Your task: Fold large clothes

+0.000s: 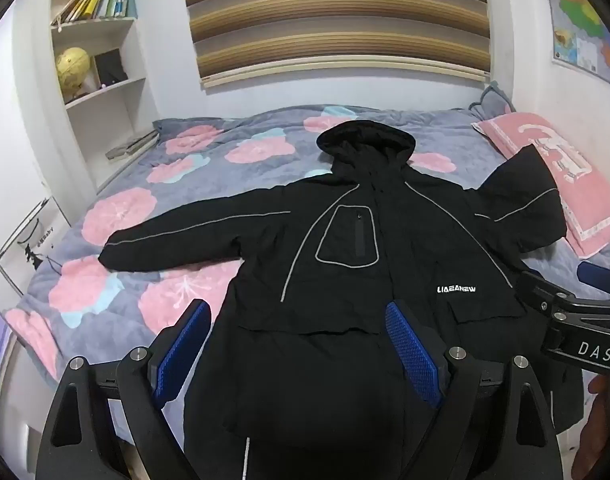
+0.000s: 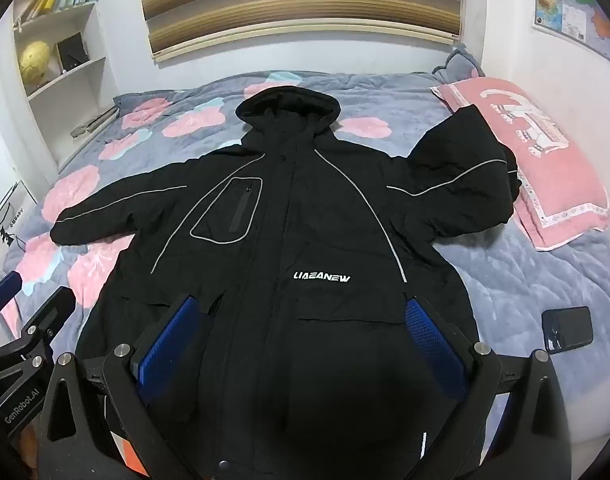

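A black hooded jacket is spread front-up across the bed, its right-hand sleeve apparently folded against the pink pillow. The left gripper and right gripper are held wide apart above the hem, nothing gripped.

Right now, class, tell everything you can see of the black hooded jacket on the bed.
The black hooded jacket lies front up, spread flat on the grey, pink-flowered quilt. Grey piping, outlined chest pocket, white "LIAEANEW" lettering. Front closed, hood at the far end. One sleeve stretches straight out; the other bends up against the pink pillow.

White walls, a striped blind over the bed, a bookshelf beside it.
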Available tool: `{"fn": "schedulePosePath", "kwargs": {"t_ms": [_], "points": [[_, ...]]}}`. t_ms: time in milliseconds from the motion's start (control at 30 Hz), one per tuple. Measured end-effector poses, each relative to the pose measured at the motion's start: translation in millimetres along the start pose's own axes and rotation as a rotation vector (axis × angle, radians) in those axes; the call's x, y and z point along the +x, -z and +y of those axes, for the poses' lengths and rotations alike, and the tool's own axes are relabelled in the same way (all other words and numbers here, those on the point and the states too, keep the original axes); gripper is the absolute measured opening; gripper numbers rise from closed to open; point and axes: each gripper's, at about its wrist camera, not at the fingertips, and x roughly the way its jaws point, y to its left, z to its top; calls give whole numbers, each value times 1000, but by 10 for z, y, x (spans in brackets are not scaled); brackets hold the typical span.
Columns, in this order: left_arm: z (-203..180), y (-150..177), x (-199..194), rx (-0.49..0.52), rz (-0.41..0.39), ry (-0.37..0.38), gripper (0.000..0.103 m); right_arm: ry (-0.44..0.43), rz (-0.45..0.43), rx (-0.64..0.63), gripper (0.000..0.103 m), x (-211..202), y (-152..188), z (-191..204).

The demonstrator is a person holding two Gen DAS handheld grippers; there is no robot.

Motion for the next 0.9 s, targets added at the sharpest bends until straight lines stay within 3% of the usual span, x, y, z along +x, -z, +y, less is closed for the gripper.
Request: {"fn": "schedulePosePath", "kwargs": {"t_ms": [900], "points": [[156, 29, 320, -34, 52, 20, 90, 19, 23, -44, 103, 281, -34, 259]]}}
